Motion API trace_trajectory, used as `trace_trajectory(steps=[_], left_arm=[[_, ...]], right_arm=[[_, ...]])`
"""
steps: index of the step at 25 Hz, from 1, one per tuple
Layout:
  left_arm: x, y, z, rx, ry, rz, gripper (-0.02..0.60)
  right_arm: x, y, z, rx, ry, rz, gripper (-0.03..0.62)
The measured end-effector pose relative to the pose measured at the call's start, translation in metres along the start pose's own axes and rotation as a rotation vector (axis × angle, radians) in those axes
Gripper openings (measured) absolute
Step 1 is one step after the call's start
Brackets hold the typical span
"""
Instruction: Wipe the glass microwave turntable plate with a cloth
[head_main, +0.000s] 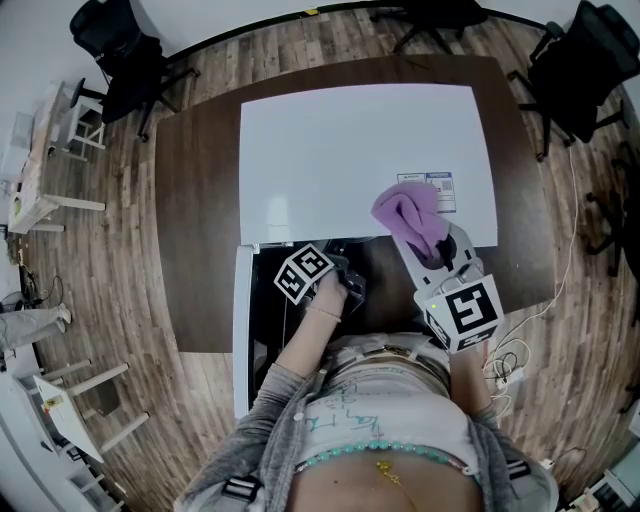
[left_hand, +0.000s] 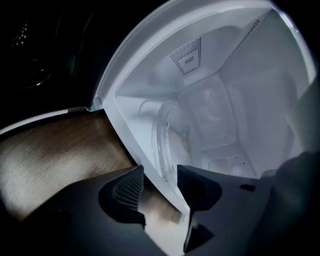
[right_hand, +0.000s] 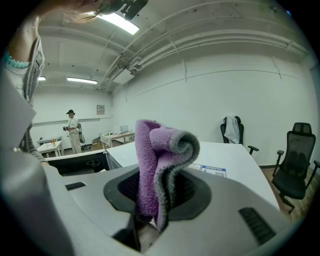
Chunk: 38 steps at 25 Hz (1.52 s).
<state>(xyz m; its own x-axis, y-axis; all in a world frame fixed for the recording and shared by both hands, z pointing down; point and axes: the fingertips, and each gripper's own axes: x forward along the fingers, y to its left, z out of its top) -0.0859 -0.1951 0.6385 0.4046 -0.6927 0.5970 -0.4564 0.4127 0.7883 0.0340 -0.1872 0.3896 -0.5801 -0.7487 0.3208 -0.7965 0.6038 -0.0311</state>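
Clearly, plate (left_hand: 161, 140) rim lies between left gripper (left_hand: 160, 173) jaws.

The cloth (right_hand: 150, 160) is purple with a grey edge. The right hand-held gripper (right_hand: 157, 195) is light grey and its pads (right_hand: 187, 187) are black. The left hand-held gripper (left_hand: 160, 185) is dark grey, with a fine grid pattern on its inner faces. The glass plate (left_hand: 161, 142) is clear and the microwave (left_hand: 240, 100) white. The marker cubes (head_main: 303, 272) carry black-and-white squares. The desk (head_main: 200, 200) is dark brown wood, and the floor (head_main: 120, 260) has grey-brown planks.
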Motion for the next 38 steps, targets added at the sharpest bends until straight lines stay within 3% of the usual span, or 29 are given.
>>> trace_trajectory(steps=[4,9,13,21,38], left_arm=[[-0.004,0.0,0.0,-0.025,0.01,-0.021,0.198],[-0.012,-0.003,-0.004,-0.021,0.01,-0.061,0.11],[-0.014,-0.003,-0.005,-0.04,0.009,-0.105,0.087],[-0.018,-0.002,-0.005,-0.032,0.016,-0.157,0.075],[-0.038,0.006,-0.017,0.011,0.009,-0.183,0.067]], right_arm=[[0.0,0.0,0.0,-0.001,-0.003,0.001,0.117],[0.0,0.001,0.0,-0.002,-0.001,0.004,0.117],[0.0,0.0,-0.002,-0.006,-0.007,0.002,0.117],[-0.002,0.002,-0.002,-0.008,-0.01,0.009,0.117],[-0.002,-0.002,-0.005,-0.019,-0.018,0.005,0.117]])
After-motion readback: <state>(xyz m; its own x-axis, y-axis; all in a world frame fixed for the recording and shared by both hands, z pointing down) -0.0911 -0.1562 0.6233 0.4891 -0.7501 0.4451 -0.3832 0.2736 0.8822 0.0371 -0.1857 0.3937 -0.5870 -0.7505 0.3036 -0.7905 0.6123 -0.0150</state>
